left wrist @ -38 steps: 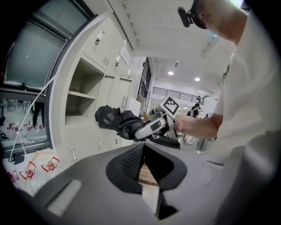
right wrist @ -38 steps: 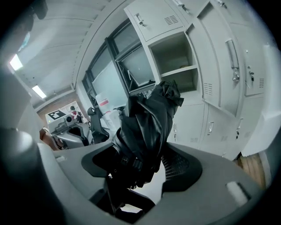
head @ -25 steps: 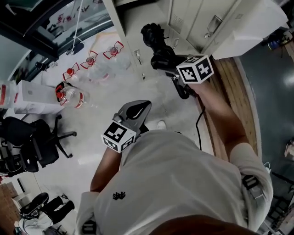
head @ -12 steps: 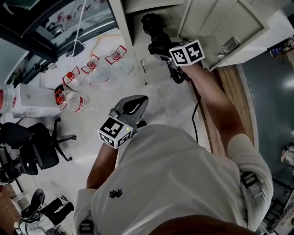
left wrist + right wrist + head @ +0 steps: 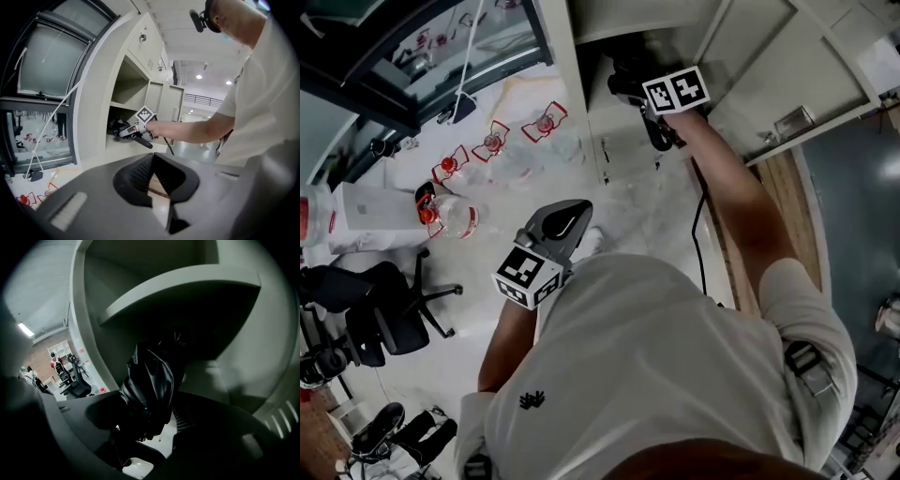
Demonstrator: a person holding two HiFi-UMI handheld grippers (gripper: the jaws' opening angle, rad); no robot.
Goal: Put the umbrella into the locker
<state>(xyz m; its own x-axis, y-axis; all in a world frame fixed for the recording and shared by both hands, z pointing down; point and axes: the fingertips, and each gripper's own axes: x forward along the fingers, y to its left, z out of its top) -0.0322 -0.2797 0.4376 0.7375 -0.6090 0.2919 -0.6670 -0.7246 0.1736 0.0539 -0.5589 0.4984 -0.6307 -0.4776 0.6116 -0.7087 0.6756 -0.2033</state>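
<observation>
Black fabric of the folded umbrella (image 5: 152, 380) is clamped between the jaws of the right gripper (image 5: 154, 425). Its loose folds are bunched just inside the mouth of the open locker (image 5: 89, 333), under the locker's shelf (image 5: 187, 287). The head view shows the arm stretched to that same compartment, with the locker door (image 5: 787, 84) swung wide. The left gripper (image 5: 157, 183) hangs well outside the locker, jaws together on nothing.

To do this step well, I would carry the umbrella deeper, keeping it low under the shelf, until its whole bulk sits over the locker's floor and not the front lip. The floppy canopy will likely slump and could spill out if released at the edge. Lower it until it rests, then part the jaws and draw straight back out so no fold snags. Whether the handle end has cleared the locker's frame I cannot tell.
</observation>
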